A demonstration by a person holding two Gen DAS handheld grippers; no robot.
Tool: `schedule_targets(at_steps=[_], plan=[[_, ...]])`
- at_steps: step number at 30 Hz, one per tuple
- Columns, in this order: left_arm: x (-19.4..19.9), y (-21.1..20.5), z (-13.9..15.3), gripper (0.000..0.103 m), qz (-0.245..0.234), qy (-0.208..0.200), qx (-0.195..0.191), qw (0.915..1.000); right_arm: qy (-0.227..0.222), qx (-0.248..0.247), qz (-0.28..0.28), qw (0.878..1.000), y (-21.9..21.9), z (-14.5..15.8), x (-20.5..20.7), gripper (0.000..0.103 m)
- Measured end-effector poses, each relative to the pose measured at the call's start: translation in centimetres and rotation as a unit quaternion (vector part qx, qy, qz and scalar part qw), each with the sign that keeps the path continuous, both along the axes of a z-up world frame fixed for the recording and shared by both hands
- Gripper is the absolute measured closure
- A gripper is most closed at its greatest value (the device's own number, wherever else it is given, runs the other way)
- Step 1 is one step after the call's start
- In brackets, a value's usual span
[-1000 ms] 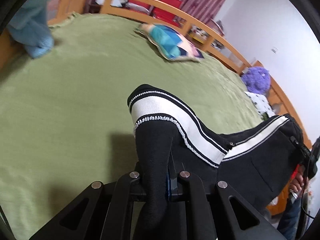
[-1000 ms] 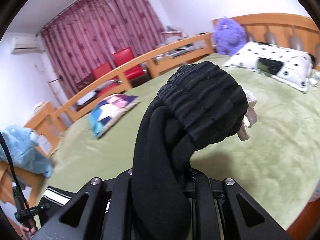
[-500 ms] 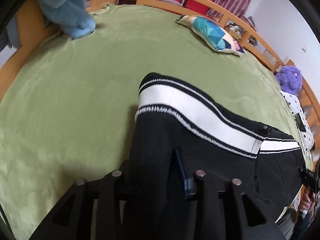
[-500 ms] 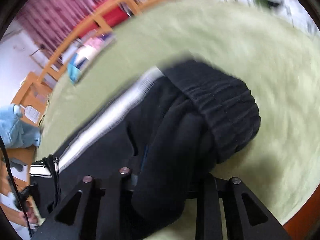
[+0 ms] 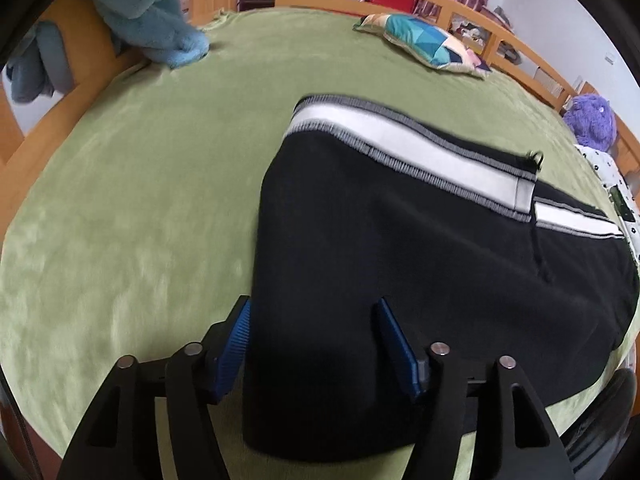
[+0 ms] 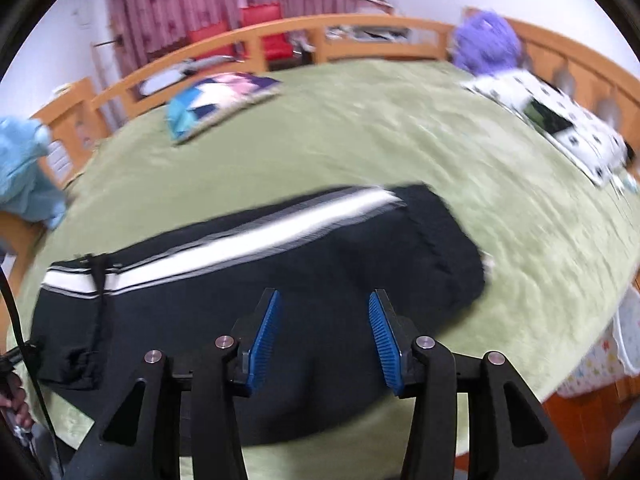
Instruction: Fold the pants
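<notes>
the black track pants (image 5: 400,248) (white side stripe showing) are lying folded on the green bedspread (image 5: 132,208), near its front edge. the left gripper (image 5: 314,344) and right gripper (image 6: 324,336) are both opening over the fabric, blue pads clear of it.

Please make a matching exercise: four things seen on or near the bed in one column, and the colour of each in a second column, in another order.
Things:
1. fleece bed cover
2. folded track pants with a side stripe
3. round plush toy by the headboard
4. soft plush toy on the footboard

Colours:
A. purple
B. light blue
C. green
D. black and white

Pairs: 1-C, 2-D, 3-A, 4-B
</notes>
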State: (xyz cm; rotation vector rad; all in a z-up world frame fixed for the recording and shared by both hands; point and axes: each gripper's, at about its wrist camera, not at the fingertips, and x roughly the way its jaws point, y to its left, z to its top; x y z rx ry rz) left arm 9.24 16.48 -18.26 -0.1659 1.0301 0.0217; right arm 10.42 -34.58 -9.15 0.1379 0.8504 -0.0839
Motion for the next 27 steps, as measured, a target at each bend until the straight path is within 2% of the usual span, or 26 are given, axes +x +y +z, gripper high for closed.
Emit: schedule_targets(at_steps=[2, 7, 8, 10, 11, 13, 17, 21, 27], plan=[[-0.7, 0.2, -0.3, 0.04, 0.001, 0.0, -0.011, 0.9999, -0.005, -0.004, 0.02, 1.0, 2.6, 0.0, 0.7, 0.056], [-2.5, 1.5, 0.7, 0.04, -0.006, -0.012, -0.046, 0.9989, -0.009, 0.025, 0.082, 0.996, 10.4, -1.3, 2.2, 0.057], [-2.8, 1.8, 0.8, 0.039, -0.004, -0.013, -0.05, 0.9987, -0.002, 0.033, 0.103, 0.994, 12.4, -1.9, 2.7, 0.06], [-3.3, 2.3, 1.2, 0.038, -0.001, -0.02, -0.046, 0.9987, 0.03, 0.053, 0.15, 0.987, 16.4, -3.4, 3.7, 0.083], [-3.6, 2.4, 1.4, 0.037, 0.001, -0.025, -0.042, 0.9988, 0.039, 0.059, 0.167, 0.983, 17.8, -3.9, 3.8, 0.086], [-3.9, 2.7, 1.7, 0.036, 0.004, -0.031, -0.033, 0.999, 0.045, 0.057, 0.202, 0.977, 21.1, -5.1, 4.0, 0.087], [-4.5, 3.2, 1.8, 0.036, 0.012, -0.037, -0.026, 0.9989, 0.061, 0.063, 0.242, 0.966, 25.0, -6.6, 4.2, 0.086], [-4.5, 4.0, 1.7, 0.036, 0.015, -0.039, -0.044, 0.9982, 0.083, 0.063, 0.248, 0.963, 26.8, -8.0, 5.2, 0.084], [-4.9, 4.4, 1.7, 0.036, 0.016, -0.042, -0.05, 0.9977, 0.104, 0.067, 0.236, 0.964, 27.6, -9.3, 6.6, 0.082]])
